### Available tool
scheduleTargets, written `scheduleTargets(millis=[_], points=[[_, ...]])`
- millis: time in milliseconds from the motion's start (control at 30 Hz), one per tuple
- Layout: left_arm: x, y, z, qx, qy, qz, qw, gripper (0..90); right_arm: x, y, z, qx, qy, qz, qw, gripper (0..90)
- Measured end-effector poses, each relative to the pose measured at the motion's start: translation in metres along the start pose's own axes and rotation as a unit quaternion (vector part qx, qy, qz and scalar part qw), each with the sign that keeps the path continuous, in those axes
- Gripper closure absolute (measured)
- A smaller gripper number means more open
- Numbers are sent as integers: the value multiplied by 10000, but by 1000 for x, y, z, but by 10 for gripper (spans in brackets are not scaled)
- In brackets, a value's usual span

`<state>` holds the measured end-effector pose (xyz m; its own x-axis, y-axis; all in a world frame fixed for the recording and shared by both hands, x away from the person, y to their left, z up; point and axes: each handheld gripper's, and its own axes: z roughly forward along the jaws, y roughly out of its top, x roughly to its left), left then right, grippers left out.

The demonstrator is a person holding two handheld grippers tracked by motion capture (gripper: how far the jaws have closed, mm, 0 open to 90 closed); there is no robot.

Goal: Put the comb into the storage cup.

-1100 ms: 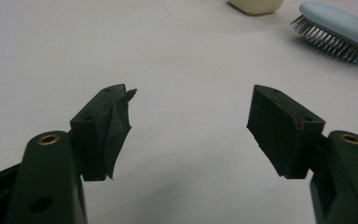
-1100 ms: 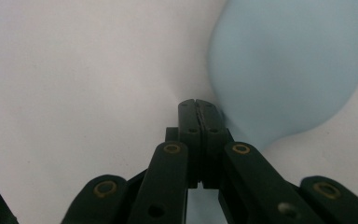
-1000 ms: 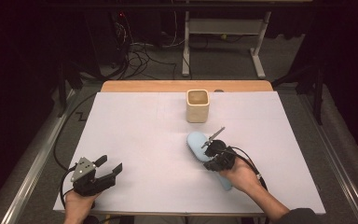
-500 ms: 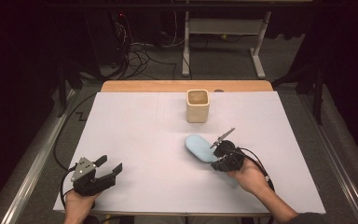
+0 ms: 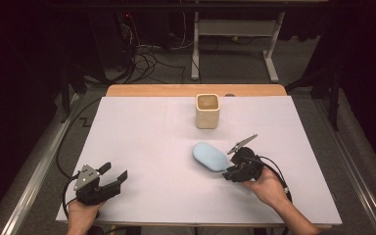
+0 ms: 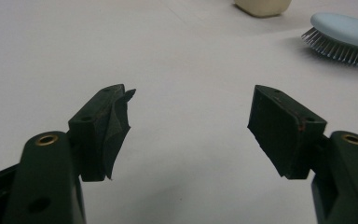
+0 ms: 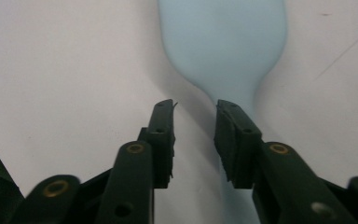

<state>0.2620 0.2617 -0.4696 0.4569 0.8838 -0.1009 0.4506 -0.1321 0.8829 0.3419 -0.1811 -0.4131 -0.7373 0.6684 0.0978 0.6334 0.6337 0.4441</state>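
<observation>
A light blue hairbrush (image 5: 209,155) lies bristles down on the white table (image 5: 147,142), right of centre. My right gripper (image 5: 227,172) sits at its handle end. Its jaws have just been opening and stand a little apart. In the right gripper view the brush (image 7: 223,42) narrows into its handle, which runs under the right jaw; the right gripper (image 7: 195,109) presses on nothing. My left gripper (image 5: 115,172) rests at the front left, open and empty. The left gripper view has its jaws (image 6: 191,100) wide apart, with the brush (image 6: 342,28) far off.
A cream square cup (image 5: 207,111) stands upright behind the brush near the table's far edge, also in the left gripper view (image 6: 262,5). Cables trail from both grippers. A wooden strip (image 5: 196,90) runs along the back edge.
The right hand has slid to the right along the brush handle and its jaws have parted, letting go of the handle. The brush head has barely shifted. The left gripper has stayed still.
</observation>
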Motion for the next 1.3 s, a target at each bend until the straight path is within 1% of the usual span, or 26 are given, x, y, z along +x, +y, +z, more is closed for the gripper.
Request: scheduleTargets(millis=[100, 200, 433, 500, 567, 633, 700, 733, 767, 833, 900, 933, 967, 1000, 1033, 1067, 1100, 1133, 1200, 1267, 1300], points=[[0, 0, 0, -1, 0, 7, 10000, 293, 0, -1, -4, -43, -101, -1, 9999, 556], [0, 0, 0, -3, 9, 12, 10000, 293, -2, -1, -5, -27, -194, 56, 9998, 458], [0, 0, -1, -9, 47, -15, 10000, 292, -7, 0, 1, 42, -325, 118, 9994, 360], [0, 0, -1, -12, 52, -8, 10000, 292, -6, 1, 5, 118, -386, 164, 9991, 310], [1, 0, -1, -12, 54, -11, 10000, 292, -7, 2, 10, 209, -429, 91, 9988, 288], [1, 0, -1, -12, 55, -10, 10000, 292, -7, 3, 13, 279, -448, 106, 9986, 257], [0, 0, -1, -15, 46, -14, 10000, 292, -8, 5, 17, 342, -424, 104, 9985, 272], [0, 1, -1, -12, 39, -5, 10000, 293, -7, 5, 19, 377, -427, 150, 9983, 275], [0, 1, -1, -11, 37, -3, 10000, 294, -8, 6, 21, 375, -477, 92, 9981, 274], [0, 1, -1, -14, 35, -2, 10000, 295, -9, 7, 23, 431, -514, 79, 9977, 274], [0, 1, -1, -12, 30, 2, 10000, 295, -9, 8, 26, 509, -547, 142, 9971, 281], [0, 1, -1, -15, 27, 2, 10000, 295, -10, 9, 28, 548, -564, 105, 9968, 286], [0, 1, -1, -17, 29, 8, 10000, 296, -10, 9, 30, 590, -592, 139, 9964, 292], [0, 1, -1, -22, 29, 12, 10000, 297, -10, 9, 32, 620, -615, 165, 9960, 307], [0, 1, -1, -19, 27, 13, 10000, 299, -10, 10, 33, 628, -658, 102, 9958, 331], [0, 1, -1, -23, 27, 10, 10000, 300, -8, 10, 35, 648, -752, 73, 9950, 345], [0, 1, -1, -17, 23, 5, 10000, 300, -8, 11, 35, 649, -769, 42, 9949, 367], [0, 1, -1, -13, 21, 7, 10000, 299, -7, 12, 35, 629, -763, 80, 9951, 399], [-1, 1, 0, -5, 13, 13, 10000, 299, -8, 14, 35, 648, -753, 5, 9951, 439], [-1, 1, 0, -6, 5, 18, 10000, 299, -7, 16, 35, 688, -761, 107, 9947, 471], [-1, 1, 0, -4, 2, 27, 10000, 299, -8, 17, 36, 697, -768, 67, 9946, 487]])
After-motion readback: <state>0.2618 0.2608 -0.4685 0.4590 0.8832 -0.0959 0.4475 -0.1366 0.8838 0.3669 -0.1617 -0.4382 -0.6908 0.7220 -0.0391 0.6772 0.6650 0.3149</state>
